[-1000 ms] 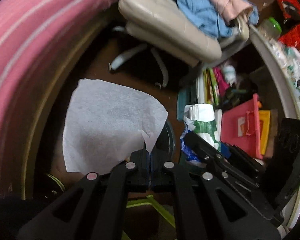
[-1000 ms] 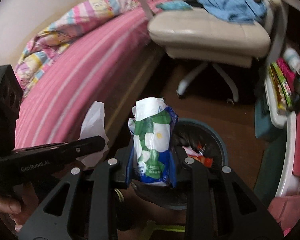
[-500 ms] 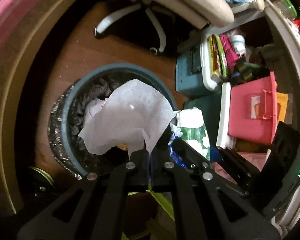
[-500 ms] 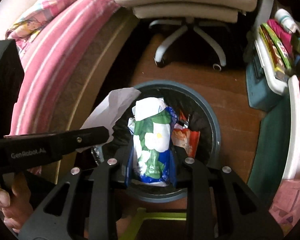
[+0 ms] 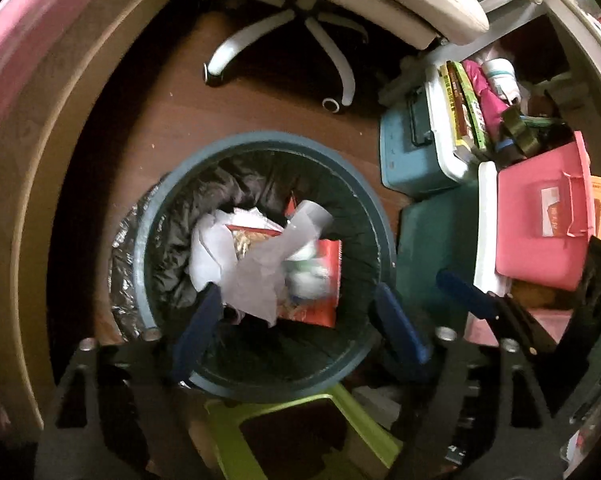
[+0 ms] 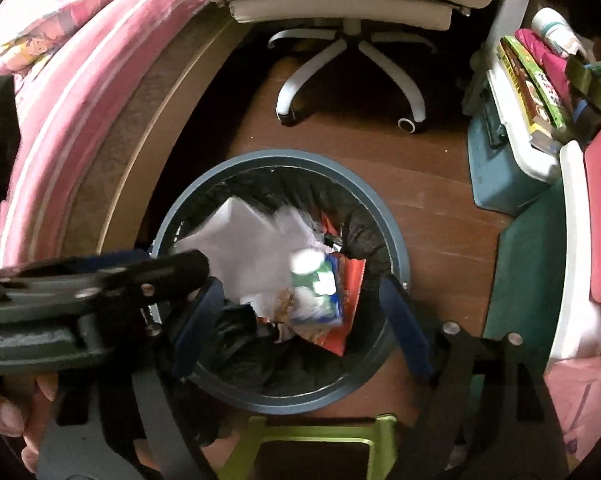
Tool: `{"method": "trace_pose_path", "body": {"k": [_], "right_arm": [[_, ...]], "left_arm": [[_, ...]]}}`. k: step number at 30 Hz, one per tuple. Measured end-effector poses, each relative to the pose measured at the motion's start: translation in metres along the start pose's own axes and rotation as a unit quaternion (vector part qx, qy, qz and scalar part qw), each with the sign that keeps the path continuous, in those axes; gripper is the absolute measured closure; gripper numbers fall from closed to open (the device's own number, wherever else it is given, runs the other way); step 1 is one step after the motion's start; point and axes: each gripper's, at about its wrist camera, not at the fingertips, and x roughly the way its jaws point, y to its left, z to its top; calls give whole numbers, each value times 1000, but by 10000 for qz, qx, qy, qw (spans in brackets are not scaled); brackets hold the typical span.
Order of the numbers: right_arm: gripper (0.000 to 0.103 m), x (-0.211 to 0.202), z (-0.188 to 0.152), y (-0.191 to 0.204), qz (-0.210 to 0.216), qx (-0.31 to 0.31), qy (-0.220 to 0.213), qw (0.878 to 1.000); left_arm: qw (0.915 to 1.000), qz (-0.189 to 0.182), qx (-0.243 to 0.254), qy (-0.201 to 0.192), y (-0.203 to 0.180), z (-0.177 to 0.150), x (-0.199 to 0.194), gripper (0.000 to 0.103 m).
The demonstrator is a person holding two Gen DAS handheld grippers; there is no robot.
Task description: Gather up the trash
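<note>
A round blue-grey trash bin (image 5: 260, 145) with a black liner stands on the wood floor; it also shows in the right wrist view (image 6: 396, 236). My left gripper (image 5: 296, 300) is open and empty above the bin. The white tissue (image 5: 256, 276) lies loose and blurred inside, on a red wrapper (image 5: 324, 304). My right gripper (image 6: 300, 300) is open above the bin too. The green-and-white packet (image 6: 316, 284) is blurred inside the bin beside the tissue (image 6: 256, 248). The left gripper's finger (image 6: 172, 270) crosses the right wrist view at the left.
A beige office chair with a white wheeled base (image 6: 348, 68) stands beyond the bin. A pink bed (image 6: 72, 92) runs along the left. Blue, green and pink storage boxes (image 5: 540, 216) are stacked at the right. A lime-green stool (image 6: 320, 440) stands below the grippers.
Both grippers have opened over the bin. The tissue left the left gripper and the green-and-white packet left the right gripper; both are now down in the bin.
</note>
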Motion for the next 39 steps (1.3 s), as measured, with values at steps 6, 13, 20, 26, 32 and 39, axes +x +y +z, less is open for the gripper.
{"method": "trace_pose_path", "body": {"k": [6,13,20,26,32,39], "right_arm": [[22,-22,4,9,-29,-39,-234,9997],[21,-85,20,55,221,-491,-1032,9932],[20,-161,25,122,644,-1232,-1845,9730],[17,-213,14,190,1068,-1914,-2303,9481],[15,-244,-8,260,1653,-2543,-2412,9219],[15,-262,-49,345,2280,-3322,-2274,8865]], "left_arm": [[9993,247,-156,-238,5,-2,-20,13],[9854,826,-665,-1330,18,-9,-103,6],[9467,1450,-825,-2754,31,-43,-221,6],[9146,1738,-1352,-3392,56,-86,-302,5],[8739,2285,-1940,-3826,85,-142,-364,5],[8332,2579,-2821,-3997,131,-213,-408,5]]}}
